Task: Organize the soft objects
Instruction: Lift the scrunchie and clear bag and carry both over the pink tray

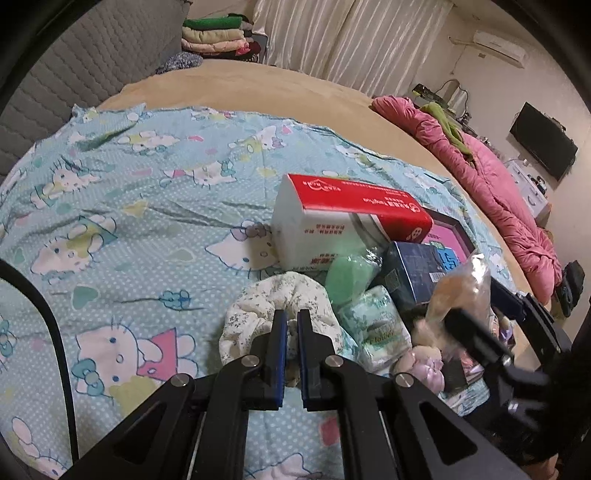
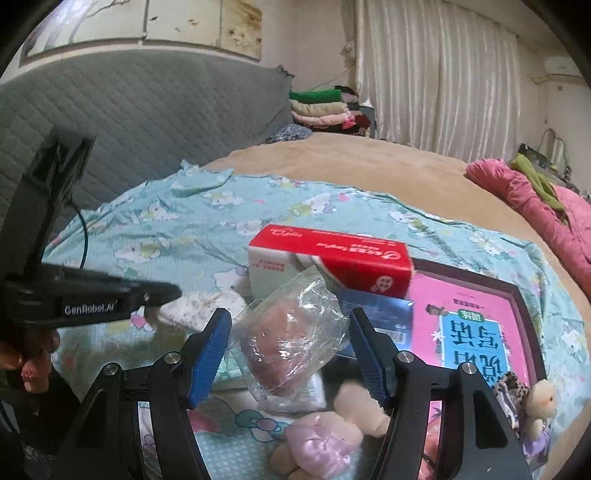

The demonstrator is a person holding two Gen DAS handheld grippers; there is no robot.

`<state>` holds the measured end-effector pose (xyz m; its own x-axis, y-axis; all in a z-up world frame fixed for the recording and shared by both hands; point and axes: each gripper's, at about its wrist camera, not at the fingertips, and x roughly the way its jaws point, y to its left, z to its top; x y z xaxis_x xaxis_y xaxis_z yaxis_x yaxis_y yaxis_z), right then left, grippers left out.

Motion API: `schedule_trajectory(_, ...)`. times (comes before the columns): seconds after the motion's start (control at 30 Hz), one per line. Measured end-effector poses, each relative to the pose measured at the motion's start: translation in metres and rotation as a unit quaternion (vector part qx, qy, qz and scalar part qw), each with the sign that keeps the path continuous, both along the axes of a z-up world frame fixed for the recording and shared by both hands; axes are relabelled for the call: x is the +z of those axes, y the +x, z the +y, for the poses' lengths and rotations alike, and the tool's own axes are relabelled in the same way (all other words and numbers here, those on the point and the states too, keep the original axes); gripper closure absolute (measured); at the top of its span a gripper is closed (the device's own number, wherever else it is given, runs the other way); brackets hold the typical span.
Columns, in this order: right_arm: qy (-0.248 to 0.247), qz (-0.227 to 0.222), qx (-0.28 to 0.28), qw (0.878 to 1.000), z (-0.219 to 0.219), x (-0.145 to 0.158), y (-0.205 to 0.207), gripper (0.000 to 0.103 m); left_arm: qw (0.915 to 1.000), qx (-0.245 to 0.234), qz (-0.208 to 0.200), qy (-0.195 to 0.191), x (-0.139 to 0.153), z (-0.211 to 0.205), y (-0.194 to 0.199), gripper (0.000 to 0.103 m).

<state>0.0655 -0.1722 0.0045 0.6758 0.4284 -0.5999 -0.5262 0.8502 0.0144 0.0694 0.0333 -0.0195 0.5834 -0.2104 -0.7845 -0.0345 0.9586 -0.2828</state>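
A white floral scrunchie (image 1: 273, 295) lies on the Hello Kitty sheet (image 1: 129, 221), and my left gripper (image 1: 291, 317) is shut on its near fold. In the right wrist view the same gripper (image 2: 155, 295) reaches in from the left onto the scrunchie (image 2: 199, 306). My right gripper (image 2: 290, 321) has a clear plastic bag (image 2: 291, 332) with a pinkish soft thing inside between its blue pads, both touching the bag. The left wrist view shows that bag (image 1: 458, 280) raised above the pile, with the right gripper (image 1: 469, 332) blurred below it.
A red-and-white tissue pack (image 2: 325, 258), a blue box (image 1: 413, 266), a green bagged item (image 1: 347, 273), a tissue packet (image 1: 376, 328), a pink book (image 2: 476, 332) and plush toys (image 2: 321, 439) crowd the sheet. A pink quilt (image 1: 498, 192) lies right; folded clothes (image 1: 214, 33) far back.
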Motion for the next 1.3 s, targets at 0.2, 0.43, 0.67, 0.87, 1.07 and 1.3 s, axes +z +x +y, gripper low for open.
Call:
schedule_trajectory(0.2, 0.016, -0.004, -0.016, 1.000, -0.013, 0.007, 0.001, 0.036, 0.9999, -0.007, 0.012, 0.002, -0.006, -0.006, -0.001, 0.098)
schedule_trajectory(0.43, 0.036, -0.019, -0.034, 0.999, -0.033, 0.018, 0.000, 0.036, 0.9997, -0.023, -0.004, -0.005, 0.010, -0.022, -0.002, 0.098)
schedule_trajectory(0.67, 0.053, -0.024, -0.059, 0.997, -0.055, 0.025, 0.003, 0.036, 0.9989, -0.037, -0.029, 0.000, 0.035, -0.040, 0.001, 0.099)
schedule_trajectory(0.87, 0.065, -0.032, -0.076, 0.994, -0.071, 0.031, 0.004, 0.036, 0.9980, -0.051, -0.038, 0.006, 0.046, -0.057, 0.004, 0.099)
schedule_trajectory(1.07, 0.082, -0.045, -0.100, 0.991, -0.094, 0.040, 0.004, 0.036, 0.9954, -0.076, -0.057, 0.013, 0.067, -0.084, 0.007, 0.099)
schedule_trajectory(1.3, 0.092, -0.060, -0.135, 0.985, -0.129, 0.047, 0.005, 0.036, 0.9909, -0.107, -0.080, 0.017, 0.092, -0.122, 0.019, 0.099)
